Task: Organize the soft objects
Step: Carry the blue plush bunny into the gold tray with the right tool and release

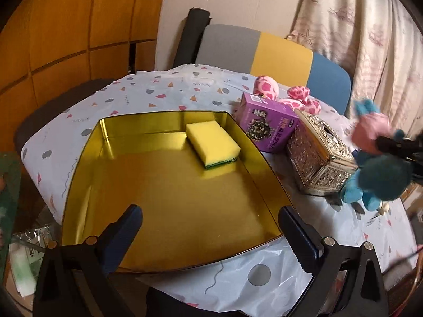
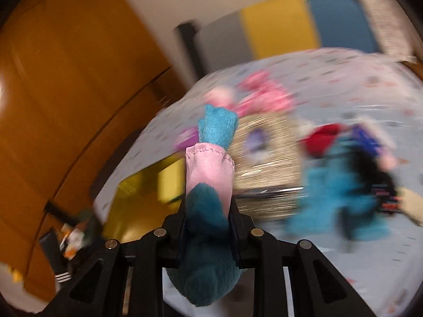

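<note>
Left wrist view: the left gripper (image 1: pixel 211 227) hangs with its jaws wide apart and nothing between them, over the near end of a gold metal tin (image 1: pixel 87 163) that sits on a table under a white confetti-print plastic cloth (image 1: pixel 238 285). A yellow sponge with a green scouring side (image 1: pixel 212 144) lies flat in the tin's far right corner. Just right of the tin stand a purple carton (image 1: pixel 267 125) and an ornate silver tissue box (image 1: pixel 321 155), side by side. Behind them rest pink-and-white spotted plush pieces (image 1: pixel 301 100). At the far right edge a teal, blue and pink plush toy (image 1: pixel 378 169) hangs clear of the cloth, held by the dark right gripper (image 1: pixel 396 145), blurred here. A grey, yellow and blue chair back (image 1: pixel 280 52) stands beyond the table, with a patterned curtain (image 1: pixel 370 26) to its right.

Right wrist view: the right gripper (image 2: pixel 208 211) is clamped on the plush toy (image 2: pixel 208 174), its dark teal body squeezed between the jaws and a pink cuff and light blue limb sticking out ahead. The background is smeared: the gold tin (image 2: pixel 137 198) lies to the left, the silver box (image 2: pixel 267 153) in the middle, and another blue plush (image 2: pixel 341 192) at right.
</note>
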